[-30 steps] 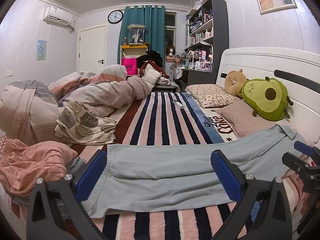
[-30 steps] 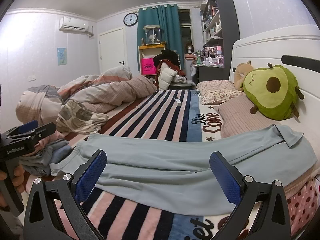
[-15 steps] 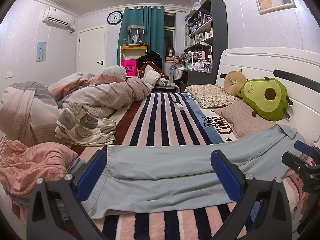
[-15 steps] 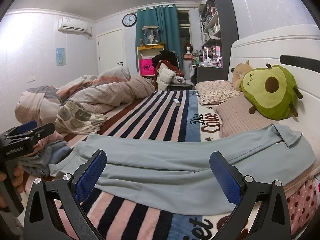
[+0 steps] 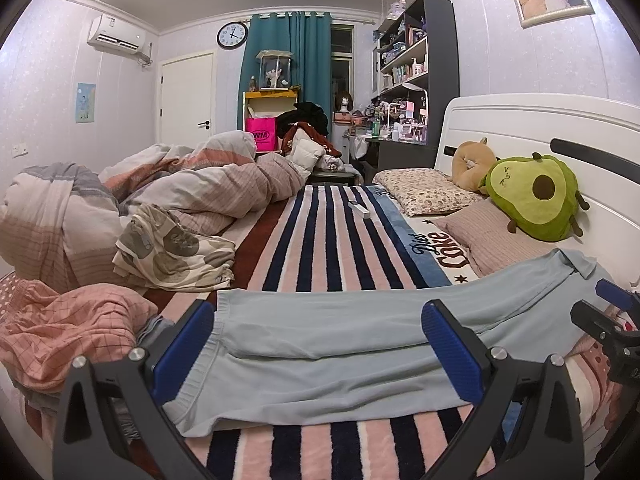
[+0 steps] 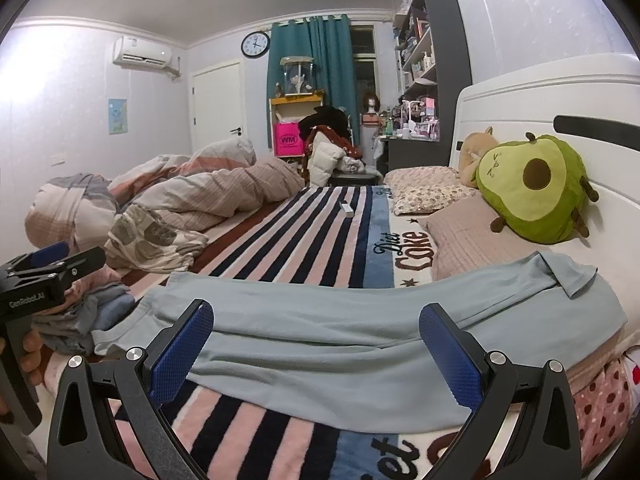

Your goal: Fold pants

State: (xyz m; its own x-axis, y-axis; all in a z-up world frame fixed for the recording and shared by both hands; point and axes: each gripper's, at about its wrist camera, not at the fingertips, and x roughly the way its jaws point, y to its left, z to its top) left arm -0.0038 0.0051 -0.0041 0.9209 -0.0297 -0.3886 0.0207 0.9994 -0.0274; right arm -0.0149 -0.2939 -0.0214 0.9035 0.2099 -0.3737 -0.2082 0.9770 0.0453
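Pale blue pants (image 5: 328,344) lie flat across the striped blanket (image 5: 332,240), folded lengthwise, waistband at the left and leg ends at the right by the headboard. They also show in the right wrist view (image 6: 360,340). My left gripper (image 5: 318,348) is open and empty, hovering just in front of the waistband end. My right gripper (image 6: 316,354) is open and empty, in front of the pants' middle and leg end. Each gripper shows at the edge of the other's view: the right one (image 5: 608,320), the left one (image 6: 44,272).
A crumpled duvet (image 5: 160,192) and a patterned garment (image 5: 172,252) lie at the left. A pile of pink and grey clothes (image 5: 68,328) sits by the waistband. Pillows (image 5: 428,196), an avocado plush (image 5: 536,196) and the white headboard (image 5: 560,128) are at the right. A small white remote (image 5: 360,210) lies on the blanket.
Both views shift very slightly; the right gripper has drifted a little. The pants have not moved and both grippers stay open.
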